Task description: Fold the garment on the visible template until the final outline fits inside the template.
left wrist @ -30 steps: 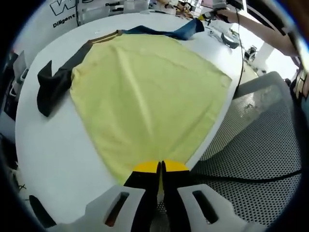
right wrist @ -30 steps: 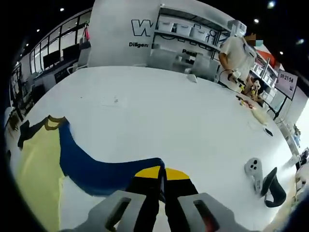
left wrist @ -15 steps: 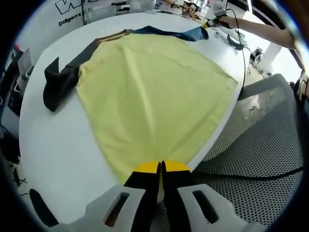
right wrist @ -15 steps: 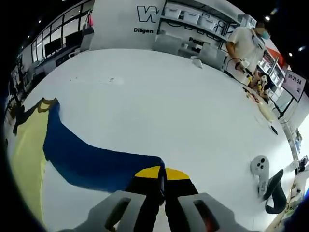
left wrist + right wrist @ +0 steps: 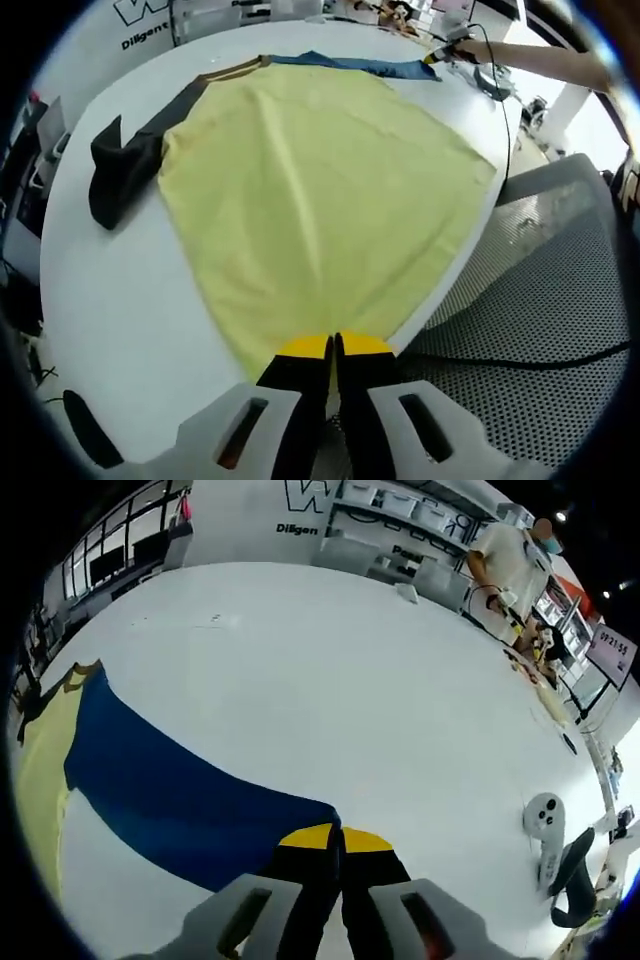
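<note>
On the white table [image 5: 110, 300] your garment [image 5: 320, 190] lies spread flat, its yellow body reaching from your left gripper [image 5: 332, 350] to the far side; a black sleeve [image 5: 120, 170] sticks out at the left and a blue sleeve [image 5: 370, 66] runs along the far edge. Your left gripper's jaws are pressed together on the yellow hem at the near table edge, beside a grey mesh chair [image 5: 540, 300]. Your right gripper [image 5: 335, 840] is likewise closed, pinching the end of the blue sleeve, which stretches away leftward across the tabletop toward the yellow body; a white controller [image 5: 545, 815] lies on the table well off to the right; a person [image 5: 505, 565] in a white shirt stands at the far side.
</note>
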